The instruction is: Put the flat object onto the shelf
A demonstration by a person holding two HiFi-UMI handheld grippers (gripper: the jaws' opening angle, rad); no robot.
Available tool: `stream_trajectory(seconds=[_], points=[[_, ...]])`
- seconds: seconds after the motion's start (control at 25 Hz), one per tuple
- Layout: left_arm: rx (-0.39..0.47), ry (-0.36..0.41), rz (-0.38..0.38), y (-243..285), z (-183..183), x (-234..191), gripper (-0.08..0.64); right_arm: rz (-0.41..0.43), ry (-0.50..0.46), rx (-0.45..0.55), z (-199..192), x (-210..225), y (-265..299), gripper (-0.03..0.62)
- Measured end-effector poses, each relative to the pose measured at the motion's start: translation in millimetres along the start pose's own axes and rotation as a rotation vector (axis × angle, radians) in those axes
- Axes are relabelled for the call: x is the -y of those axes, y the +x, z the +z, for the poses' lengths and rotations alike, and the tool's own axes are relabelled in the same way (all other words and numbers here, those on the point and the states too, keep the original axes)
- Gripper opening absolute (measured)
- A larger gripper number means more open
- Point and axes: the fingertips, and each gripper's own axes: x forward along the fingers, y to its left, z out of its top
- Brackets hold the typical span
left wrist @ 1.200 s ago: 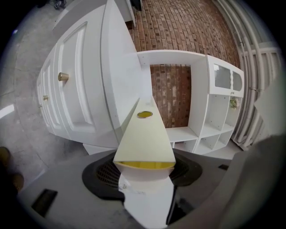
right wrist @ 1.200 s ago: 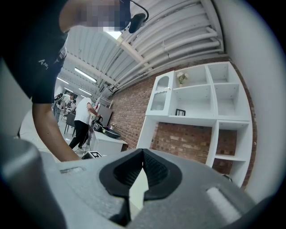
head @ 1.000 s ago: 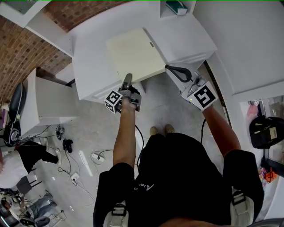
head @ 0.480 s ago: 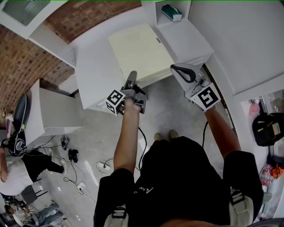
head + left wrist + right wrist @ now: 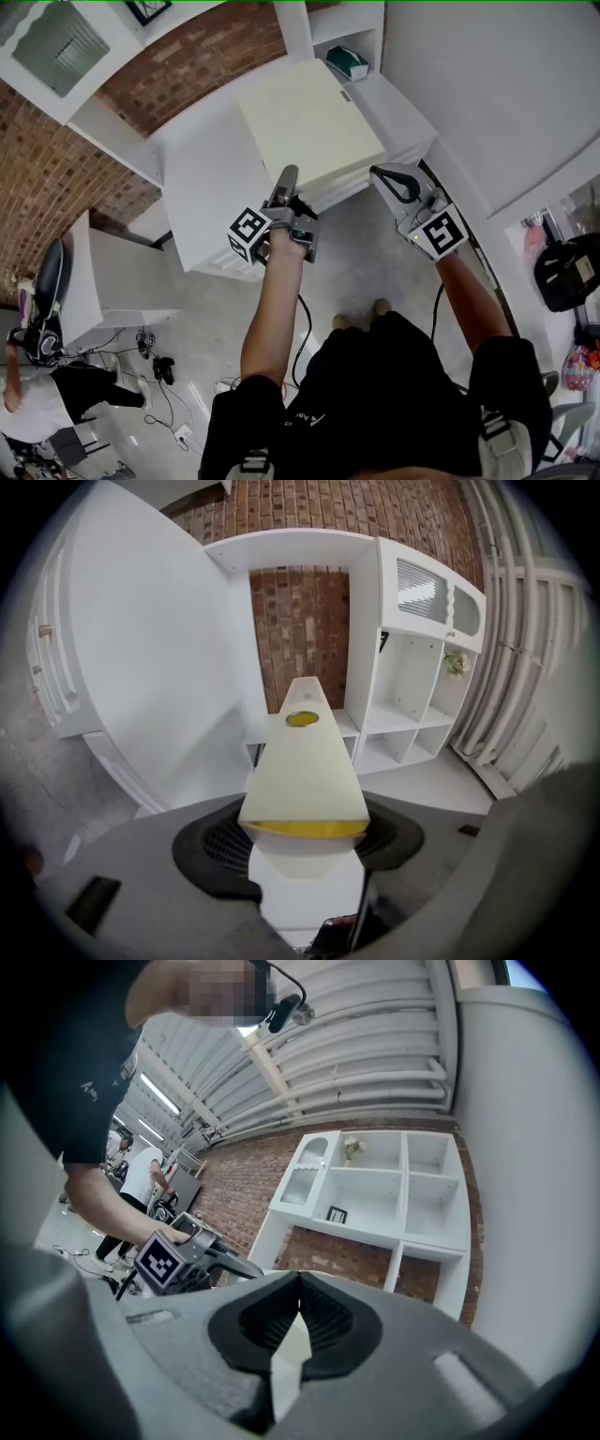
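Note:
The flat object is a cream square slab, held level over a white counter top. My left gripper is shut on the middle of its near edge. In the left gripper view the flat object runs straight ahead from the jaws, with a yellow front edge and a yellow ring at its far end. My right gripper is shut, just beside the slab's near right corner, and I see nothing held in it. The white shelf unit stands beyond the slab and shows as open cubbies in the left gripper view.
A teal box lies in a cubby at the back right. A brick wall runs behind the counter. A low white table, floor cables and a person are at the left. A black bag hangs right.
Both grippers and the flat object have moved forward, toward the shelf unit, which now shows more fully. Neither gripper's jaws have changed.

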Motion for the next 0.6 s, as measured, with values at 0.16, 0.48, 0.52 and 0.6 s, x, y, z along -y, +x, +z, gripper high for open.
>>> stream_trajectory(seconds=[0.16,0.48,0.52,0.6], points=[[-0.018,-0.003,-0.024,15,-19,19,0.276,-0.019,-0.007,0.031,11,17,-13,0.002],[-0.022,0.008,-0.039,62,-62,45,0.276,0.004,-0.092,0.065,13,69,-42,0.002],[-0.018,0.007,-0.044,70,-69,49,0.276,0.014,-0.109,0.057,11,77,-46,0.002],[-0.012,0.003,-0.051,84,-83,57,0.276,0.030,-0.144,0.050,8,94,-57,0.002]])
